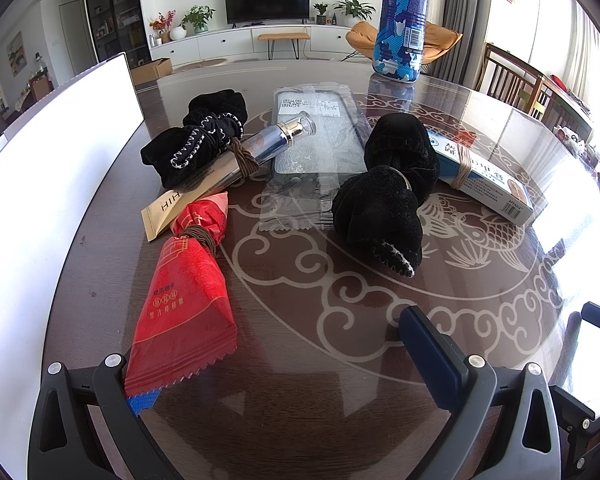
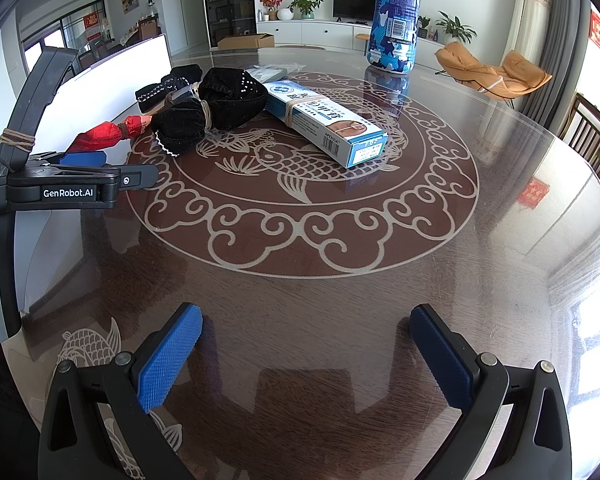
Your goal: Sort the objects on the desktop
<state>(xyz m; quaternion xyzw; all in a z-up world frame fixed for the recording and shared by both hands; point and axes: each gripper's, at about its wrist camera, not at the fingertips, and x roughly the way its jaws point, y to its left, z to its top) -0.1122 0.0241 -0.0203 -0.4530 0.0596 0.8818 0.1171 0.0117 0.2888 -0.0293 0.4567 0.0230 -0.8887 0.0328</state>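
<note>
Your left tongs [image 1: 268,364] stand apart and low over the table [image 1: 308,420], with the near end of the red snack packet [image 1: 184,312] lying against the left pad, so you seem to be about to take that packet. Close squarely on its flat sealed end, below the brown band at its neck, and lift straight up, because the gold sachet [image 1: 168,210] lies just beyond it and could be dragged along. Your right tongs [image 2: 306,356] are also apart, holding nothing, over a bare stretch of table well short of the pile; keep them there, out of the left one's way. Farther off, in the middle of the table, you have two black cloth bundles, the left one [image 1: 196,136] and the right one [image 1: 388,196], each cinched with a band. Between them lie one small blue and silver bottle [image 1: 276,140] and one clear plastic package [image 1: 316,148]. Right of the bundles is one banded white and blue box [image 2: 328,124]. At the far edge stands one blue patterned bottle [image 1: 402,20], upright and well apart from the rest.
</note>
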